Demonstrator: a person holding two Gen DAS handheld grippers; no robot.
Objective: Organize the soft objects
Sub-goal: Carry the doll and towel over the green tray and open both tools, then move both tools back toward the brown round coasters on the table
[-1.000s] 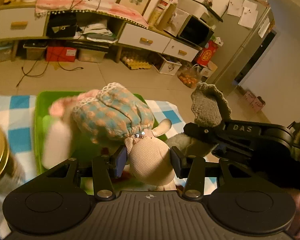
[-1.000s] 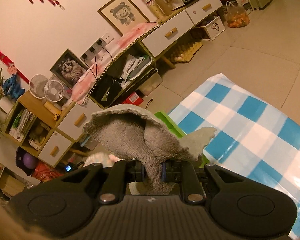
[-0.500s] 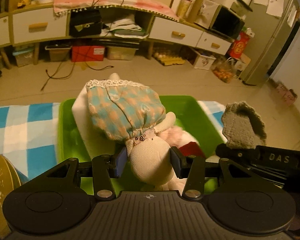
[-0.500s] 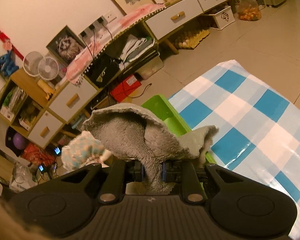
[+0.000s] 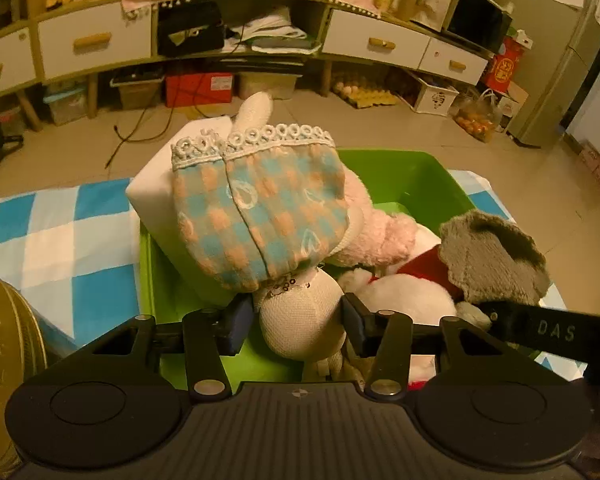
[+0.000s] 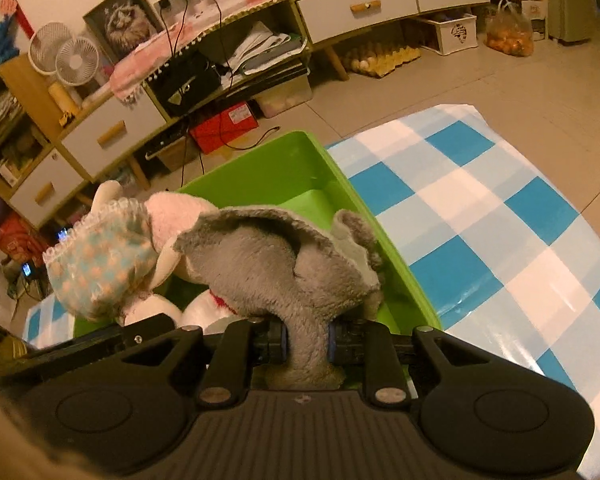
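The left tool (image 5: 298,322) was opening around the soft doll (image 5: 260,216)'s head; the right tool (image 6: 307,346) pinched the limp grey plush (image 6: 284,264); both looked light.

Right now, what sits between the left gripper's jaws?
Left wrist view: the cream head of the doll in the checked dress sits between the left gripper jaws, which are opening, above the green bin.
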